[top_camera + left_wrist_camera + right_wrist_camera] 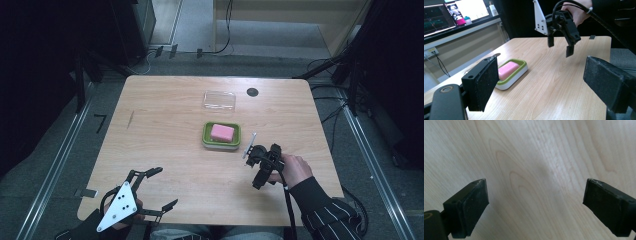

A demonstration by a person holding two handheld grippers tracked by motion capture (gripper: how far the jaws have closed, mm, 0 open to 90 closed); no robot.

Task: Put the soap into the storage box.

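soap (222, 132) sits in green dish (206, 135); left tongs (169, 187) and right tongs (535, 207) both gape apart.

The light wooden table (165, 145) looks smooth, with wavy grain lines. The green and white plastic dish (221, 135) is shiny, and the pink soap bar (222, 132) inside looks matt. The clear plastic lid (219, 100) is glossy. The black gripper pads (472, 202) look rough and dull.

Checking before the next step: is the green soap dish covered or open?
Open. The soap dish shows its pink soap uncovered, and the clear lid lies apart on the table behind it.
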